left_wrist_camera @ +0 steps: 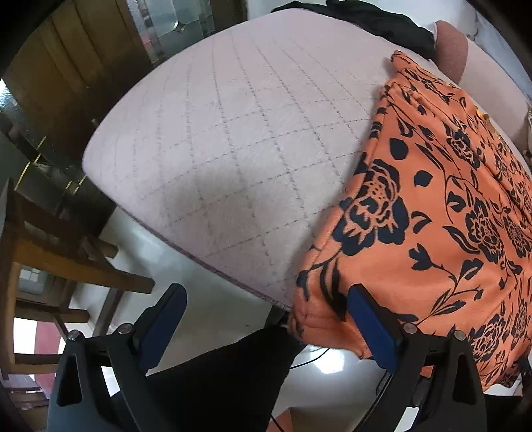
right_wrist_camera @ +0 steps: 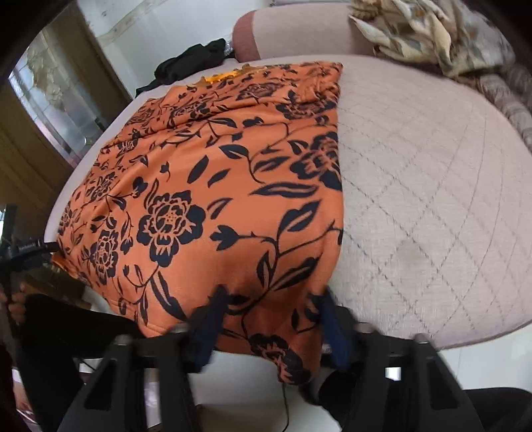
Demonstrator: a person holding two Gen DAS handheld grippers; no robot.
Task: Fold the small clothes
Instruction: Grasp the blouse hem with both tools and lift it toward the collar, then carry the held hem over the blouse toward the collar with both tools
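Observation:
An orange garment with a black flower print lies spread flat on a pale quilted bed pad, its near hem hanging over the front edge. My left gripper is open at the garment's left near corner. Its right finger lies against the hem and its left finger is over the floor. My right gripper straddles the hem near the right corner. Cloth lies between its blurred fingers, which stand apart.
Black clothing and a pink bolster lie at the far end. A patterned blanket is bunched at the far right. A wooden chair stands left of the bed on white floor. A dark trouser leg is below.

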